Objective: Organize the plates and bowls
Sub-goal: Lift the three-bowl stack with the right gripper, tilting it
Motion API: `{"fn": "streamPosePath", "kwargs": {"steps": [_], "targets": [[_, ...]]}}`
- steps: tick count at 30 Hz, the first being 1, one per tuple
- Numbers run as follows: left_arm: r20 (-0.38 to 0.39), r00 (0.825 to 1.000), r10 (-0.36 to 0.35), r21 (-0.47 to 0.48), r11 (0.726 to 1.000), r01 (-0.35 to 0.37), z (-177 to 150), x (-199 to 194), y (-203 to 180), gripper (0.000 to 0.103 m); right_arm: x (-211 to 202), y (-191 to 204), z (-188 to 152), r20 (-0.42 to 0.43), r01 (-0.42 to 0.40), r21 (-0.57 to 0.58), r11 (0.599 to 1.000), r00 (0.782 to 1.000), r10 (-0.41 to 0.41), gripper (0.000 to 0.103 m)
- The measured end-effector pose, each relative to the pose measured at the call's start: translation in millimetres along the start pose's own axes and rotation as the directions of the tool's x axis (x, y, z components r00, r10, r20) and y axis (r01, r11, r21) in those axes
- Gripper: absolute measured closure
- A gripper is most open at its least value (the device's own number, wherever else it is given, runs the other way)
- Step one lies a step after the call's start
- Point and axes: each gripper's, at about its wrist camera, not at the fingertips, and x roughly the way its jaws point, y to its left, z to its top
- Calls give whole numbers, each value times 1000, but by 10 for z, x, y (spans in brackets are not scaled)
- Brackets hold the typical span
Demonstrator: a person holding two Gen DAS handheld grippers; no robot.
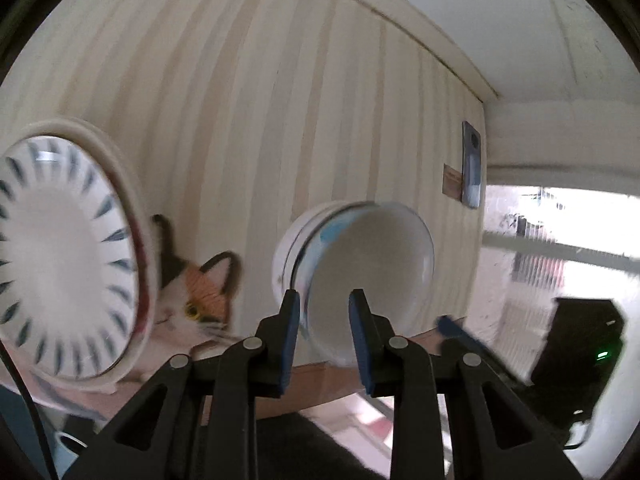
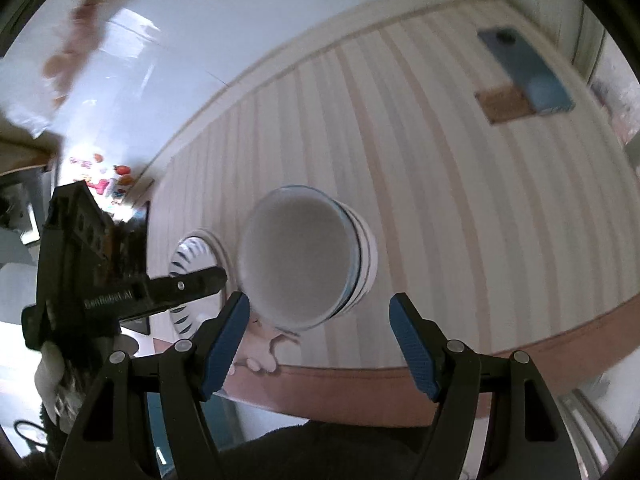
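Striped cream cloth covers the table, with a brown wooden edge showing along the near side and a cat picture printed on the cloth toward the left. Both views are tilted and smeared, so I read details with caution. On the cloth I see a stack of bowls, white with blue bands, sitting toward the near edge, roughly midway along it; the left wrist view shows at least two nested. Further left, beside the cat, sits a patterned bowl with dark radiating dashes, resting in or on a wider cream dish, though I cannot tell exactly how many pieces are there. My left gripper is up against the stack of bowls, its jaws partly closed with a gap between them and seemingly astride the rim nearest me; whether the pads actually touch the rim I cannot tell. My right gripper hangs just short of the same stack with jaws spread wide and nothing in them. A phone lies near the far right corner. I judge the sorting partly done: bowls are nested in two groups, and merging or placing them seems to be what remains.
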Motion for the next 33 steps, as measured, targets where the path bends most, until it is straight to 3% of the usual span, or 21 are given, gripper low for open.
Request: {"fn": "streamPosePath", "kwargs": {"steps": [6,9,11,16,26,33], "targets": [[-12,1000,-17,-28,999,17,198,125,12,76,543,-200,172,-95,-13,31,999,995,16,28],[-40,999,12,-11,1000,-12,248,228,-9,75,733,-243,206,-133,-31,38,999,990,36,28],[-63,997,35,-2,999,-35,262,313,0,68,846,-263,224,-157,-32,42,999,987,38,28],[-114,990,77,11,997,-76,285,550,36,68,1084,-346,270,-199,-63,67,996,977,75,28],[-149,988,49,22,999,-46,319,708,-17,58,1353,-499,342,-200,-190,162,968,955,221,29],[-95,994,46,37,998,-43,264,685,-7,58,1448,-511,337,-195,-205,170,964,952,237,34]]}}
